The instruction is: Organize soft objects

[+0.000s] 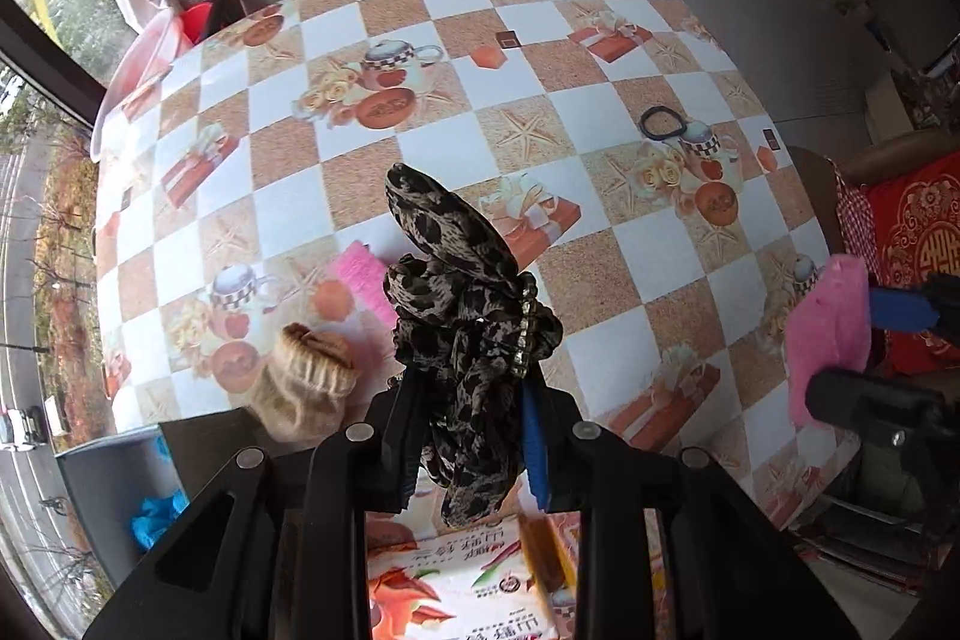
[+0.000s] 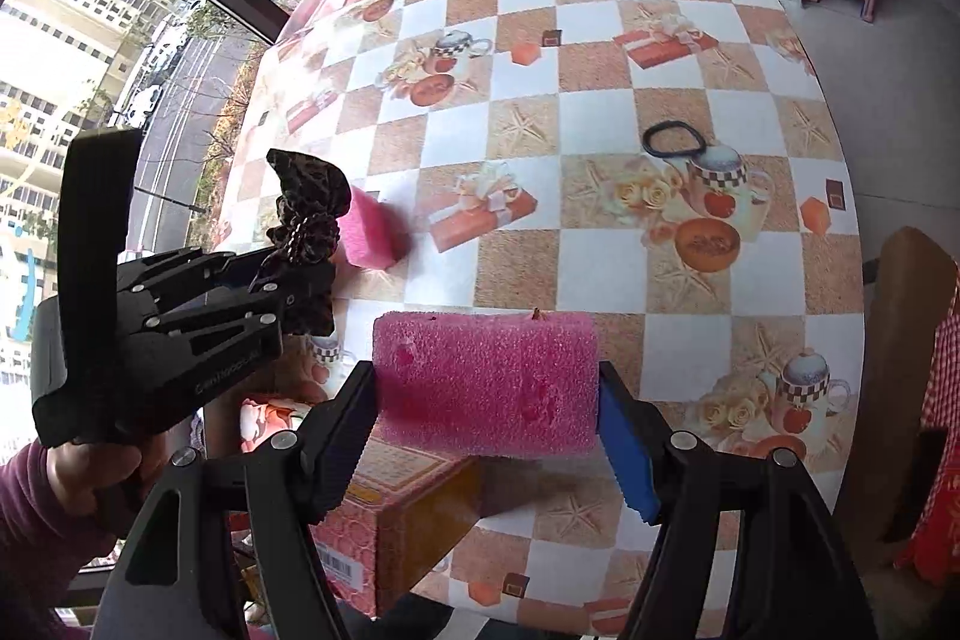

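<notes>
- While lifted above the checkered table [image 1: 600,10] in the left wrist view, leopard scrunchie [image 1: 462,304] pinched between the fingers of the left gripper [image 1: 468,436], hanging over a printed box [image 1: 456,580] at the near edge.
- Lying loose on the cloth just left of the scrunchie: a beige knit piece [image 1: 306,370] and a second pink sponge [image 1: 363,280]; well apart toward the far right, a black hair tie [image 1: 663,124].
- At the right edge of the same view, only a sliver of the other tool and its pink load.
- Seen plainly from the right wrist view instead: right gripper [image 2: 486,400] clamped on a pink sponge [image 2: 486,382], squeezed end to end, held in the air above the box [image 2: 408,508].
- Also shown only here: the left gripper [image 2: 288,274] from the side, with the gloved hand behind it; the beige piece hidden.
- Judged partway at most: two soft items in hand, none visibly inside the box, three left on the table.
</notes>
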